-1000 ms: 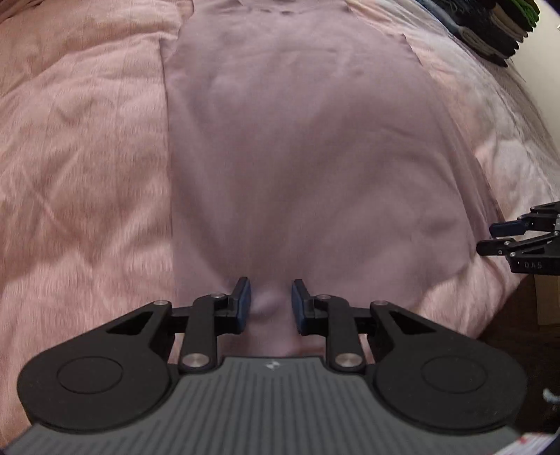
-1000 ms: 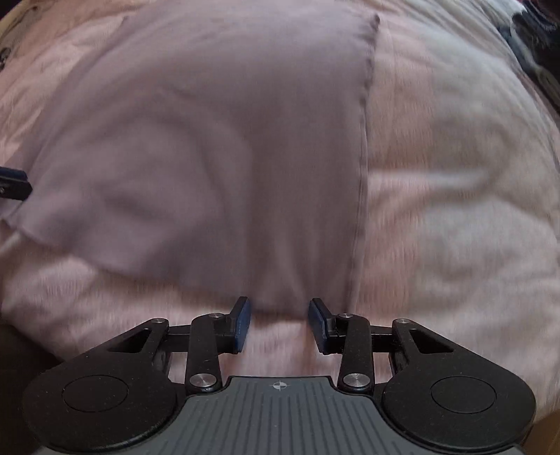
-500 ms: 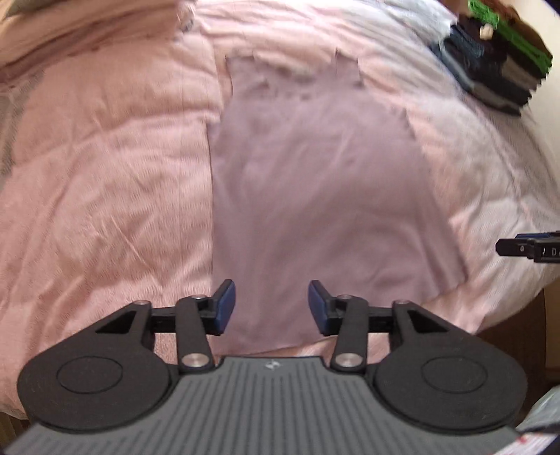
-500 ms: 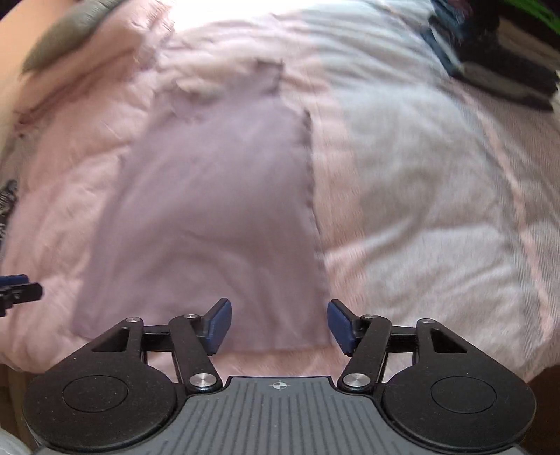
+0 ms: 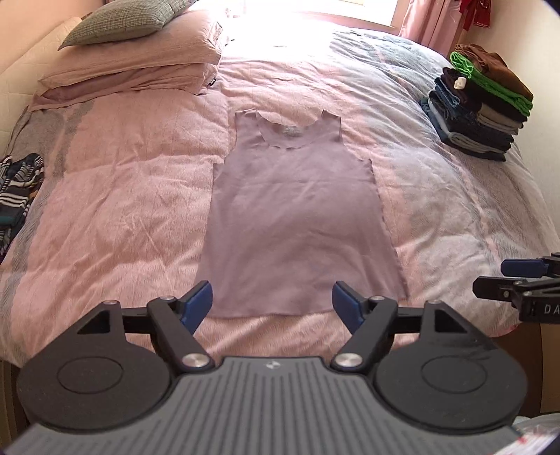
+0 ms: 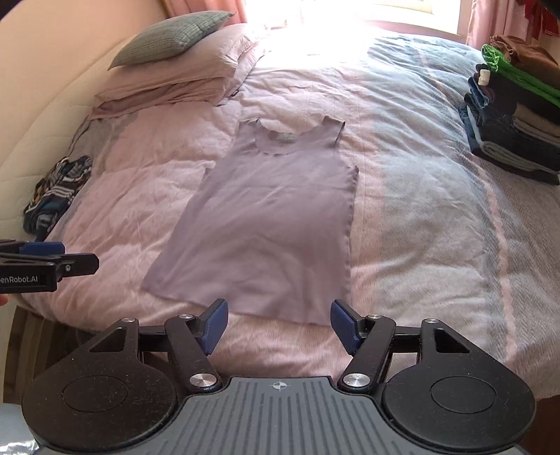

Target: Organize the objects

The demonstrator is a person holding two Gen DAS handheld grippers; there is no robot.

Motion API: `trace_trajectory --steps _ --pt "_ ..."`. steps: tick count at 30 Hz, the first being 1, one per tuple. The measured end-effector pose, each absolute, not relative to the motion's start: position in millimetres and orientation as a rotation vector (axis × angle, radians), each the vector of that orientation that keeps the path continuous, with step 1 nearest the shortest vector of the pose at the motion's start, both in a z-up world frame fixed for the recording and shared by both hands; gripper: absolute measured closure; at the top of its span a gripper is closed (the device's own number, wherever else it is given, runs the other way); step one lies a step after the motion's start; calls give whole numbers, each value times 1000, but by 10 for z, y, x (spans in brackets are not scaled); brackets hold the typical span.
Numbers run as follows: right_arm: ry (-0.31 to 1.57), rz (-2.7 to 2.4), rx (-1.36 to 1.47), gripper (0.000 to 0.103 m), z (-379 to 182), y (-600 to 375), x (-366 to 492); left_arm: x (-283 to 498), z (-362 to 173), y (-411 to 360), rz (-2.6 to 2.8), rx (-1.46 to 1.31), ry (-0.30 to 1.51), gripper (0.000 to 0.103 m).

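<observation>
- Bed [image 5: 115, 210] fills both views; a pink quilted cover is seen, with a bluish-grey band toward the right of the frame; far edge is washed out by window glare at top centre, detail lost there.
- Lilac tank top [image 5: 297, 217] is laid flat at centre of the cover, neckline toward the top of the frame, hem near the bottom, close to the finger pads; label inside the neckline is too small to read.
- Pink pillows [image 5: 140, 66] are stacked at upper left, topped by a grey checked cushion [image 5: 119, 22].
- Folded clothes pile [image 5: 479, 105] sits at upper right on the bed edge; green, brown and denim layers are made out; cut off by the frame in the right wrist view.
- Striped garment [image 5: 17, 196] is bunched at the left edge, partly cut off.
- Pink curtain [image 5: 420, 17] is glimpsed at top right.
- Left gripper [image 5: 271, 306] is held spread wide, nothing between the pads, above the hem.
- Right gripper [image 6: 278, 323] is likewise spread wide, holding nothing, over the hem's right corner.
</observation>
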State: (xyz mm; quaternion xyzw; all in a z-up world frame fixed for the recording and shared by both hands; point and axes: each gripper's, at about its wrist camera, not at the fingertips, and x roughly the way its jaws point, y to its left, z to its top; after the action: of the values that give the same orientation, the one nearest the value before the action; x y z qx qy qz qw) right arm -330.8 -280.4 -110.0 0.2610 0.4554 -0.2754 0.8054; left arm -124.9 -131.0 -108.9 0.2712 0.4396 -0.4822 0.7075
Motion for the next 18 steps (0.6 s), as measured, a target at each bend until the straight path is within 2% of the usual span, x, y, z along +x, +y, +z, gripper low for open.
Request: trace_trajectory --steps 8,18 --pt "1002 -584 554 41 -1129 -2453 -3703 -1657 -997 -886 -1037 613 959 31" --pt "986 -561 509 41 -1047 -2307 -3778 -1851 -910 -613 -1019 617 929 29"
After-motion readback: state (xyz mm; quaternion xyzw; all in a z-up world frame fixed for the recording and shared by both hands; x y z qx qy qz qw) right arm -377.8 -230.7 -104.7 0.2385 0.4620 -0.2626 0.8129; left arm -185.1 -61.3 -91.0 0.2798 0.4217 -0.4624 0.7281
